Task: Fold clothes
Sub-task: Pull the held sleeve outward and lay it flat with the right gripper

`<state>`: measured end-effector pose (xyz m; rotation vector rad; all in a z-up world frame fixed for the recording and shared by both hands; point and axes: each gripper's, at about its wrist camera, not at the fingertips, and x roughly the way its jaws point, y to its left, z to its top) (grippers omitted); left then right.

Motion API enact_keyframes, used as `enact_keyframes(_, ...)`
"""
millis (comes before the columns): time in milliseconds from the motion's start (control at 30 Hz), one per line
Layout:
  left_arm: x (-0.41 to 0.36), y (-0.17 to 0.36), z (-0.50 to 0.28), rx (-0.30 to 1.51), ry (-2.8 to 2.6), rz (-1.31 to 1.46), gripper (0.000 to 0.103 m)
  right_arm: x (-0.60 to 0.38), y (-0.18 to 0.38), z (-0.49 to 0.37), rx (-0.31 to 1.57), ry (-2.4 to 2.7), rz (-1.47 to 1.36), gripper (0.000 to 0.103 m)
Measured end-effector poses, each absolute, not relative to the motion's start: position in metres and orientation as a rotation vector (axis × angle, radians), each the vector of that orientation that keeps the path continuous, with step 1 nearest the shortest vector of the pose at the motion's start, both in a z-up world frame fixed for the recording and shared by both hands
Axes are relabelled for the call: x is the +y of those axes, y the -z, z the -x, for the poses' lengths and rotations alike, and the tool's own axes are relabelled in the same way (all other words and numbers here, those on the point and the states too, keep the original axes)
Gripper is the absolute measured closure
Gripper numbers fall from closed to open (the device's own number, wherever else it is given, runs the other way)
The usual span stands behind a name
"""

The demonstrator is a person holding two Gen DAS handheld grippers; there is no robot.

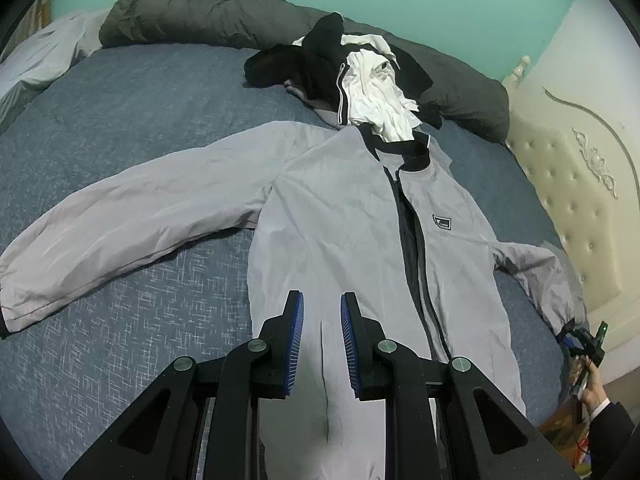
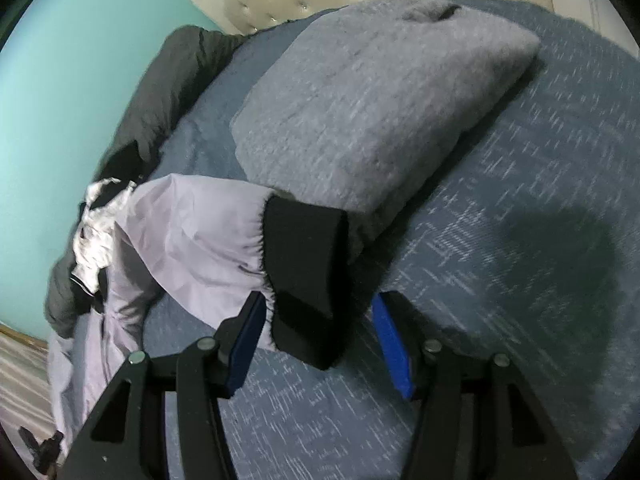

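A light grey zip jacket (image 1: 340,220) with a black collar lies face up on the blue bed cover (image 1: 120,120), both sleeves spread out. My left gripper (image 1: 322,308) hovers over its lower front, jaws narrowly apart, and fabric shows in the gap with no pad pressing on it. At the far right, a hand (image 1: 592,388) holds my right gripper (image 1: 570,334) at the end of the right sleeve. In the right wrist view, my right gripper (image 2: 318,300) is open. The sleeve's black cuff (image 2: 308,248) sits between its fingers, apart from the right pad.
A heap of black and white clothes (image 1: 360,80) lies above the collar, against a rolled dark grey duvet (image 1: 192,16). A folded grey fleecy garment (image 2: 360,120) rests just beyond the cuff. A cream tufted headboard (image 1: 572,184) borders the bed on the right.
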<state>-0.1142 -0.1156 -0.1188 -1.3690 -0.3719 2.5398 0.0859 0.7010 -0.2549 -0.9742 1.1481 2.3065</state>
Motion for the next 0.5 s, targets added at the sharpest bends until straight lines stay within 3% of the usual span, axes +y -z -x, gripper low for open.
enact_keyframes(33, -0.116, 0.119, 0.114, -0.37, -2.542, 1.37, 0.082, 0.7, 0.256, -0.084, 1.136, -2.326, 0.973, 0.048)
enact_keyframes(100, -0.115, 0.119, 0.115, -0.366, -2.546, 1.374, 0.082, 0.698, 0.257, -0.084, 1.123, -2.356, 0.96, 0.059)
enact_keyframes(167, -0.113, 0.119, 0.115, -0.361, -2.546, 1.38, 0.082, 0.698, 0.26, -0.087, 1.124, -2.355, 0.942, 0.081)
enact_keyframes(267, -0.107, 0.113, 0.115, -0.351, -2.544, 1.358, 0.082, 0.696, 0.256, -0.093, 1.11, -2.367, 0.925, 0.097)
enact_keyframes(500, -0.093, 0.108, 0.114, -0.352, -2.515, 1.334, 0.082, 0.692, 0.202, -0.103, 0.953, -2.471, 0.895, 0.1)
